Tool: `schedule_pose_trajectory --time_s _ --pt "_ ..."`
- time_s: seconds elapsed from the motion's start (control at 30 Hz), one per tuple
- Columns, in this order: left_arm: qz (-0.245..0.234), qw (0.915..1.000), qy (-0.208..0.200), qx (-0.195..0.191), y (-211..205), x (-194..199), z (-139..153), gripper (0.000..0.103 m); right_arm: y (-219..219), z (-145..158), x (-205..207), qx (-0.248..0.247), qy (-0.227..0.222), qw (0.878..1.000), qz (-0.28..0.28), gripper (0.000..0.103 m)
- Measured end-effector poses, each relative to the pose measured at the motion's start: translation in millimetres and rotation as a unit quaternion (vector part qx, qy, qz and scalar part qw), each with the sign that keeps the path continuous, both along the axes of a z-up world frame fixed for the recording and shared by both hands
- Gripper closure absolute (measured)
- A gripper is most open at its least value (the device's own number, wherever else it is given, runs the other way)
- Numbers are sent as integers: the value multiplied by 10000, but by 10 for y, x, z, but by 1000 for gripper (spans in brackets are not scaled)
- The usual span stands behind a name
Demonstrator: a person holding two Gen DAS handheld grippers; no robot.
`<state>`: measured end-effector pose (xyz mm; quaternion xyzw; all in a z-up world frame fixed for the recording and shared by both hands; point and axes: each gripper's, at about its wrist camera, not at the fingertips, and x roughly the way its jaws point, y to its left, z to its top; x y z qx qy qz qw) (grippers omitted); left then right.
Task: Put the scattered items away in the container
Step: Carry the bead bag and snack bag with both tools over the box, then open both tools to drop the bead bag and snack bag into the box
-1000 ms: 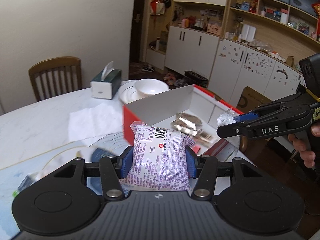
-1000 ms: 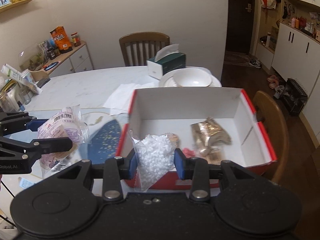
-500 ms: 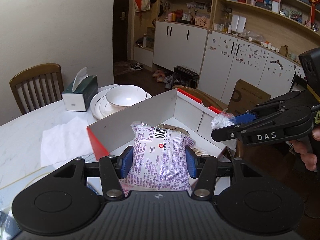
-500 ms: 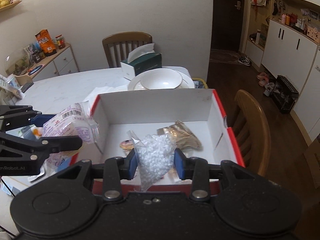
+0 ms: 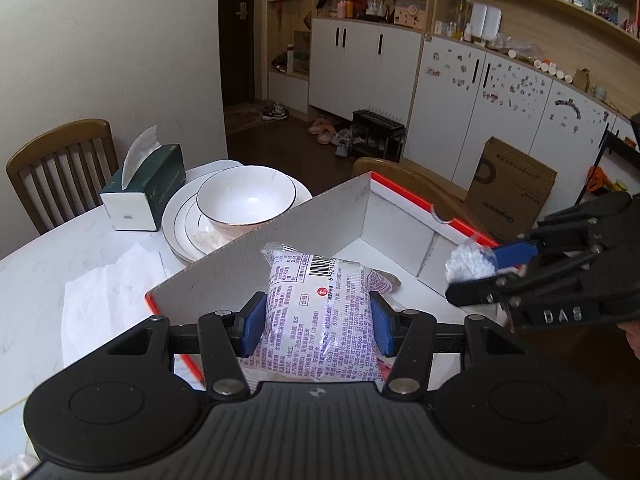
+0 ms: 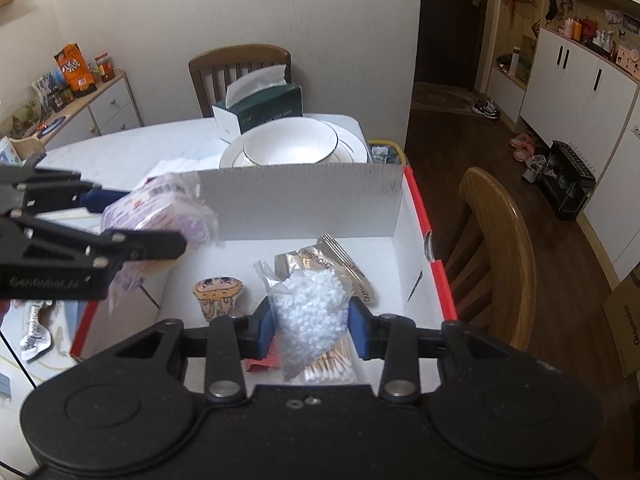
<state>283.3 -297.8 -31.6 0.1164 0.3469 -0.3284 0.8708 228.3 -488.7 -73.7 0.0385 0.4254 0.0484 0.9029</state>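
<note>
Box (image 6: pixel 412 208) first: red outside, white inside, open on the white table (image 6: pixel 120 152), and it already has things in it. On its floor I see a gold foil packet (image 6: pixel 340 260), a small round snack with a cartoon face (image 6: pixel 218 294), a pack of cotton swabs (image 6: pixel 332 366) against the near wall, and a scrap of red wrapper (image 6: pixel 264 360) beside the swabs.

My right gripper (image 6: pixel 311 326) is clamped on a clear bag of white pellets (image 6: pixel 310 312), both blue pads pressed into its sides. The bag hangs over the inside of the box, above the swabs, not resting on the floor as far as I can tell. In the left view the same bag (image 5: pixel 468 264) pokes out past the tongs near the box's right wall.

My left gripper (image 5: pixel 318 322) is clamped on a purple-printed snack pack (image 5: pixel 320 316), barcode end pointing away from me. In the right view that pack (image 6: pixel 160 208) sits over the box's left wall, held above the rim.

Outside the box, a silver wrapper (image 6: pixel 34 330) lies on the table by its left side. Behind the far wall sit a bowl (image 5: pixel 246 200) on stacked plates (image 5: pixel 180 224), a green tissue box (image 5: pixel 144 188) just beside them, and a loose tissue (image 5: pixel 108 288) spread flat. A wooden chair (image 6: pixel 500 248) stands close against the box's right side.
</note>
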Motion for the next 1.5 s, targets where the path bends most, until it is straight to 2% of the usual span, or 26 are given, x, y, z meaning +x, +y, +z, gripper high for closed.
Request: schedule_pose_trajectory --time_s 0.43,0.93,1.2,1.5 --pt "-106 9975 307 622 -373 433 -395 51 8 -352 237 -152 472 9984 276 66" --pt "-215 9909 665 1152 -545 595 -732 51 100 -654 410 -335 877 9933 669 66" --pt "-204 9866 1050 1229 -558 687 -808 50 120 -740 433 -331 1013 9916 733 66" --pt "-219 9855 1106 1270 -549 681 -807 49 98 -774 449 -236 1026 9921 681 64"
